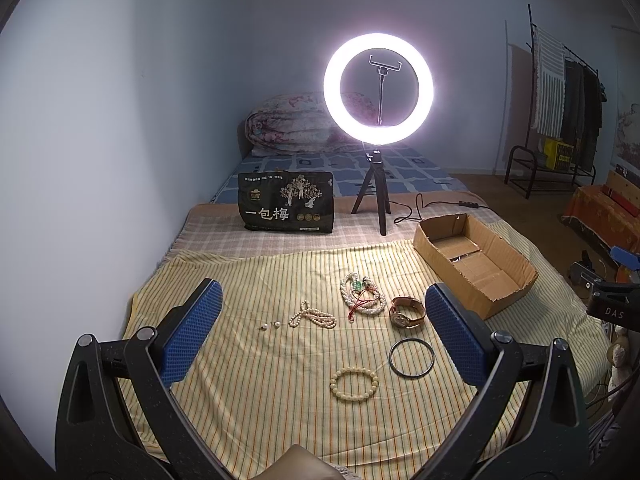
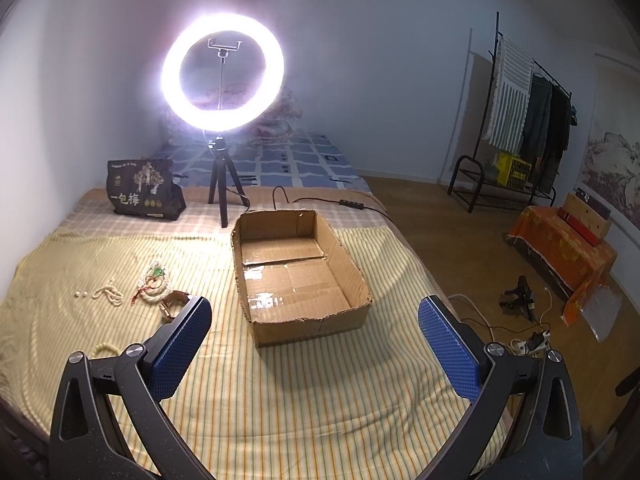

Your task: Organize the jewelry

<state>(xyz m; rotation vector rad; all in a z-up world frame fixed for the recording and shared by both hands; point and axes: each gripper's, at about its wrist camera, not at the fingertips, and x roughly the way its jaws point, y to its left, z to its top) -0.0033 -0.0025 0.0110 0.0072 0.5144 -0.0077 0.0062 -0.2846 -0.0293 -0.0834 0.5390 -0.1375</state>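
Observation:
Jewelry lies on a yellow striped cloth (image 1: 248, 380) on the bed. A cream bead bracelet (image 1: 354, 385) and a dark ring bangle (image 1: 411, 358) lie nearest, between the fingers of my left gripper (image 1: 320, 320), which is open and empty. Farther off are a brown-strap watch (image 1: 407, 312), a pearl necklace with red cord (image 1: 362, 294), a small pearl strand (image 1: 313, 316) and two pearl earrings (image 1: 270, 325). My right gripper (image 2: 316, 332) is open and empty in front of an empty cardboard box (image 2: 298, 270). The watch (image 2: 173, 303) peeks past its left finger.
A lit ring light on a tripod (image 1: 378, 92) and a black snack bag (image 1: 286, 202) stand behind the cloth. The box (image 1: 472, 258) sits to the right of the jewelry. Right of the bed are the floor, cables (image 2: 524, 332) and a clothes rack (image 2: 520, 120).

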